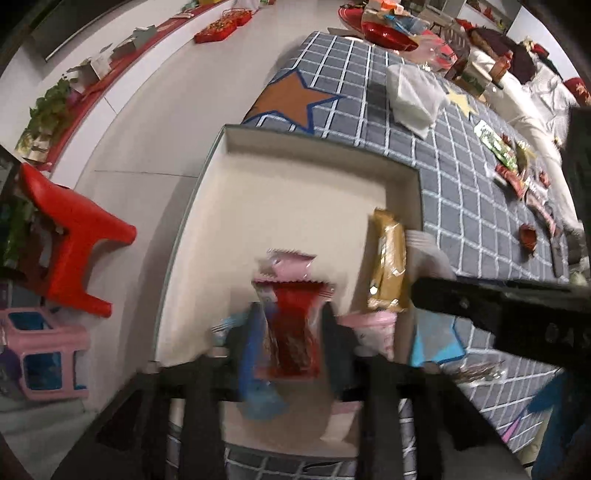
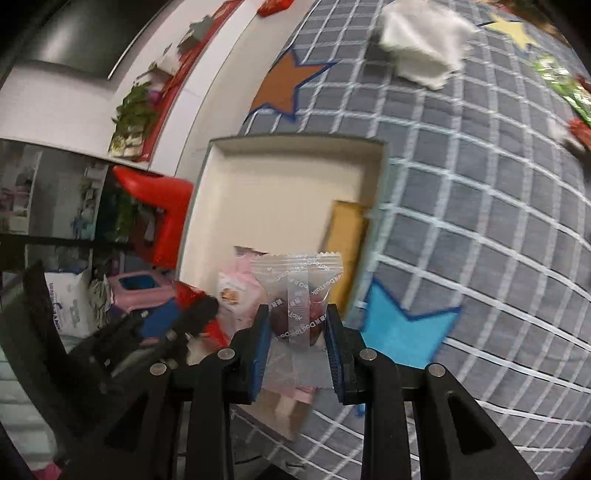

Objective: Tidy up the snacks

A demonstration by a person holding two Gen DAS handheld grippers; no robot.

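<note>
A shallow cream box [image 1: 295, 192] lies on a grey checked mat; it also shows in the right wrist view [image 2: 295, 155]. Inside it lie a gold snack bar [image 1: 388, 258], a pink packet [image 1: 291, 264] and other packets. My left gripper [image 1: 291, 332] is shut on a red snack packet [image 1: 295, 325] above the box's near end. My right gripper [image 2: 297, 332] is shut on a clear wrapped sweet [image 2: 299, 291] over the box's near right corner. The right gripper's arm crosses the left wrist view [image 1: 498, 306].
Loose snacks [image 1: 513, 162] lie on the mat's far right. A white cloth [image 1: 413, 96] sits beyond the box. A red stool [image 1: 70, 240] and a pink stool [image 1: 44, 354] stand on the floor to the left. Red trays [image 1: 384, 33] stand at the mat's far end.
</note>
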